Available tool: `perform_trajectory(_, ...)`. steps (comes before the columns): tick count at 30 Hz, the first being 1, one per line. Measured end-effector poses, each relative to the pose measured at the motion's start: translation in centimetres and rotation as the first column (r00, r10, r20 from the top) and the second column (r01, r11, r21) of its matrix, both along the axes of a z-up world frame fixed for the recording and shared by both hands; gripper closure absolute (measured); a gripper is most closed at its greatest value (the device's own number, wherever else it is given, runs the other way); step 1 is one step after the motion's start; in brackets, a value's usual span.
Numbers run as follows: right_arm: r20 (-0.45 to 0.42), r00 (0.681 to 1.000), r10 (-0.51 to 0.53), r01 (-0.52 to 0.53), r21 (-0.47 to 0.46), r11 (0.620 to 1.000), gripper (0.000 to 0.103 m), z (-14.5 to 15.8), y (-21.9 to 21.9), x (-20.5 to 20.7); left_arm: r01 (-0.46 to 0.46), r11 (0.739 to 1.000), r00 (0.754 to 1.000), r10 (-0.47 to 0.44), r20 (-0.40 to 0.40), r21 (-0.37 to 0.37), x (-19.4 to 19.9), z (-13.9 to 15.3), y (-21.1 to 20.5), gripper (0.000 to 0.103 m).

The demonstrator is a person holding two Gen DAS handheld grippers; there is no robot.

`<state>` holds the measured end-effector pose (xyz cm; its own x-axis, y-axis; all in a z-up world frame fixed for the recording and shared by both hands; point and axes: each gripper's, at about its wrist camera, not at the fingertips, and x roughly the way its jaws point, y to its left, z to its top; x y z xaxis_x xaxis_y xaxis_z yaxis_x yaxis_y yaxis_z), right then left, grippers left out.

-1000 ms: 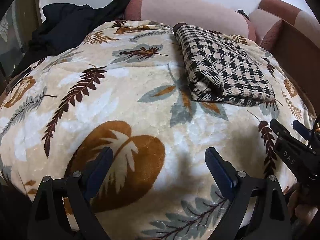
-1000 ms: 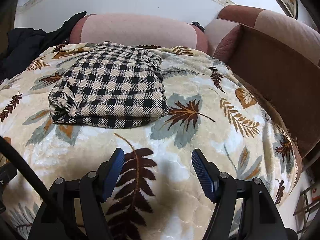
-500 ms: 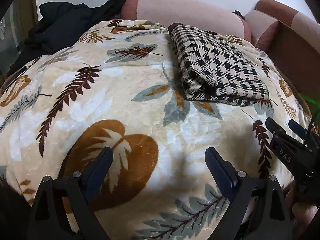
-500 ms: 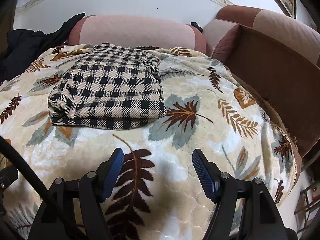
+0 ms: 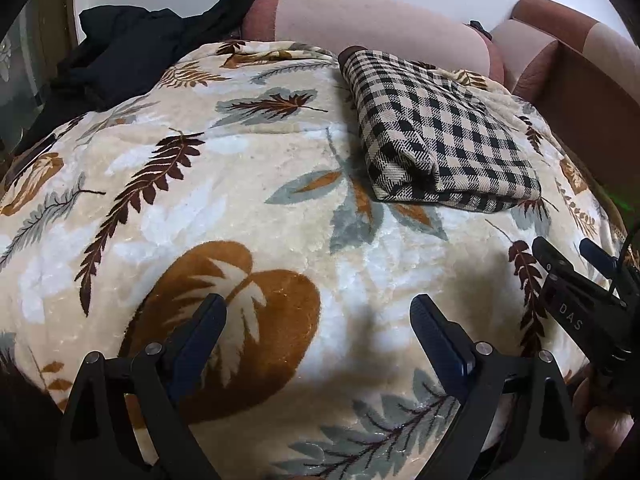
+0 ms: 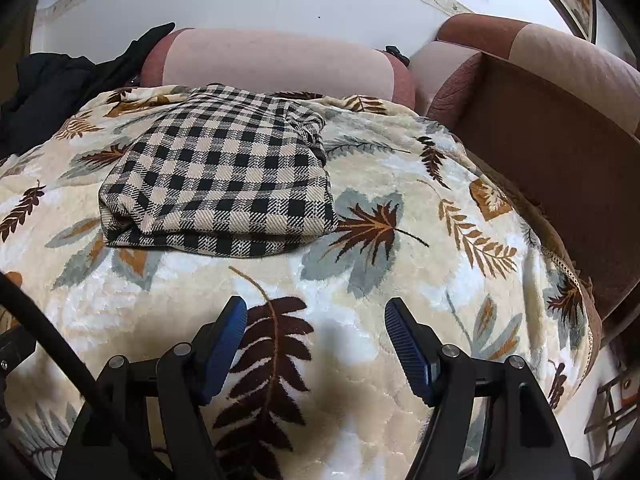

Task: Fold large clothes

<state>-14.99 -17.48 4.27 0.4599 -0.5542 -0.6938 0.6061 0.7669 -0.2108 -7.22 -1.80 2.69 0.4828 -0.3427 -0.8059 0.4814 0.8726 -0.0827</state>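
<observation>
A black-and-beige checked garment (image 5: pixel 436 128) lies folded into a neat rectangle on the leaf-print blanket (image 5: pixel 240 208), at the far right in the left wrist view and left of centre in the right wrist view (image 6: pixel 224 176). My left gripper (image 5: pixel 318 312) is open and empty, above the blanket, well short of the garment. My right gripper (image 6: pixel 312 316) is open and empty, just in front of the garment's near edge. The right gripper also shows at the right edge of the left wrist view (image 5: pixel 576 256).
A pile of black clothes (image 5: pixel 132 48) lies at the far left of the blanket, also seen in the right wrist view (image 6: pixel 52 88). A pink bolster (image 6: pixel 276 64) runs along the back wall. A brown sofa arm (image 6: pixel 560 112) borders the right side.
Both grippers have drifted a little; the checked garment sits slightly lower and nearer in both views. Both stay open and nothing was gripped.
</observation>
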Motion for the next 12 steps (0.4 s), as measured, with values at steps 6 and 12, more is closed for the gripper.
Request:
perform_trajectory(6, 0.001, 1.0, 0.002, -0.002, -0.016, 1.0, 0.027, 0.17, 0.22, -0.05, 0.022, 1.0, 1.0, -0.022, 0.019, 0.01, -0.37, 0.12, -0.21, 0.01)
perform_trajectory(12, -0.002, 1.0, 0.003, -0.003, -0.017, 1.0, 0.027, 0.15, 0.22, -0.1, 0.039, 0.999, 0.999, -0.039, 0.034, 0.018, -0.6, 0.09, -0.55, 0.01)
